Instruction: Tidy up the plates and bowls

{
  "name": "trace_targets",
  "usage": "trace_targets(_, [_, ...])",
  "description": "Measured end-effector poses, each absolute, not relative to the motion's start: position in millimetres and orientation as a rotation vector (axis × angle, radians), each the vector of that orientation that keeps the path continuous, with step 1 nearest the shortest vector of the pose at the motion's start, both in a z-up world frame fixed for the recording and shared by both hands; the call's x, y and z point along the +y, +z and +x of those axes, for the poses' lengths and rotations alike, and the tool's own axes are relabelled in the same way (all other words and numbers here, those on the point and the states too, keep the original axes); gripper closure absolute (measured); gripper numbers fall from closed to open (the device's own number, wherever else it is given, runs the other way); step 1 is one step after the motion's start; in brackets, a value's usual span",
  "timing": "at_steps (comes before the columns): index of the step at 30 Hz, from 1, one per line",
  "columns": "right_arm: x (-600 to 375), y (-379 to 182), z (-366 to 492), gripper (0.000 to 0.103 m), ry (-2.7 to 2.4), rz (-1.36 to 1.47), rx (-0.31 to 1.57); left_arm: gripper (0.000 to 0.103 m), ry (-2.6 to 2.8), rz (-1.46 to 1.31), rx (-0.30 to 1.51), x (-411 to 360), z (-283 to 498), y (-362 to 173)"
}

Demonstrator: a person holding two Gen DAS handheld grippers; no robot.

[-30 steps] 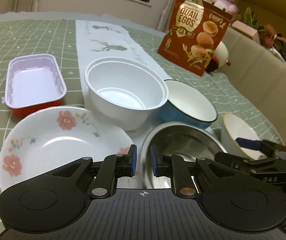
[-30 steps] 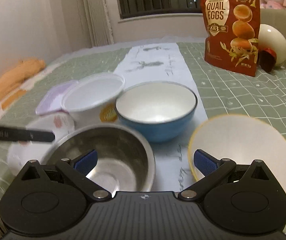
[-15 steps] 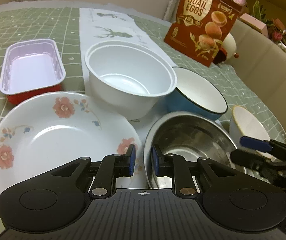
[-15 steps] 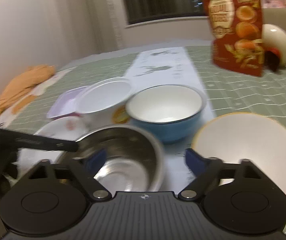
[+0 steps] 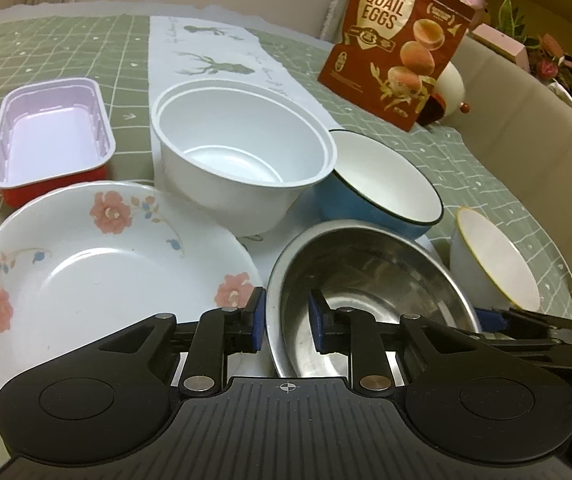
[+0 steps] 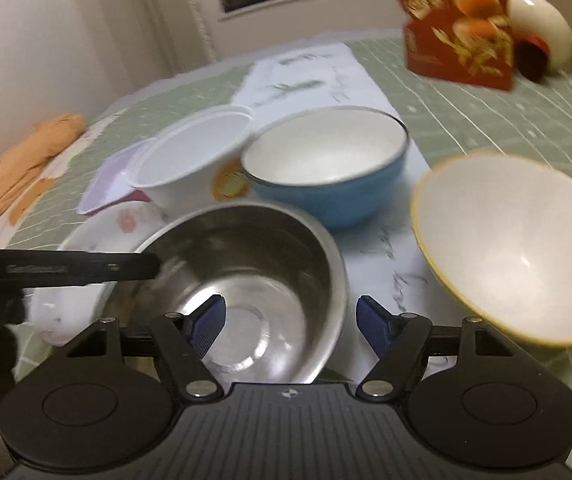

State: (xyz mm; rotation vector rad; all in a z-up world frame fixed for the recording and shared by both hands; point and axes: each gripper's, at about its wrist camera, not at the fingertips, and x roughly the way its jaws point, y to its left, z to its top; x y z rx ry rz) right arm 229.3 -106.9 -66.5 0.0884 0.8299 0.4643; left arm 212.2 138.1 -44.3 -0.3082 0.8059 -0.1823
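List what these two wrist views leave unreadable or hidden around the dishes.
- Steel bowl: its near rim is covered by the left gripper in the left wrist view, and by the right gripper in the other.
- Flowered plate: its near edge hides behind the left gripper body.
- Snack bag: top cut by the frame edge and motion-blurred in the right wrist view.
- Yellow-rimmed bowl: its base hides behind the right gripper's finger in the left wrist view.

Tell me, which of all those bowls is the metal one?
The stainless steel bowl, nearest both cameras, beside the floral plate. It alone is shiny grey metal; the blue bowl, the yellow-rimmed bowl and the white plastic bowl all have white insides.
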Motion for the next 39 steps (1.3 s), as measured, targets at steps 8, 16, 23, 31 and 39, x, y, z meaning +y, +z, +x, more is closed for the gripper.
trace_targets(8, [-96.5, -71.5, 230.7, 0.041, 0.462, 0.108, 0.856, 0.079, -0.145, -0.335, 0.844, 143.8, 211.5, -50.0])
trace_targets(16, [-76.9, -36.0, 207.2, 0.041, 0.457, 0.071, 0.783, 0.079, -0.172, -0.437, 0.802, 169.9, 191.1, -32.3])
trace_targets(23, [-32.7, -6.9, 193.3, 0.039, 0.531, 0.022, 0.707, 0.077, -0.083, -0.499, 0.688, 213.1, 162.9, -11.8])
trace_targets(31, [26.1, -19.1, 205.9, 0.039, 0.630, -0.007, 0.764, 0.077, 0.089, -0.501, 0.652, 250.8, 152.1, -8.7])
trace_targets(39, [62.6, -47.8, 211.4, 0.036, 0.636, -0.087, 0.812, 0.077, 0.195, -0.439, 0.734, 260.2, 164.2, -24.8])
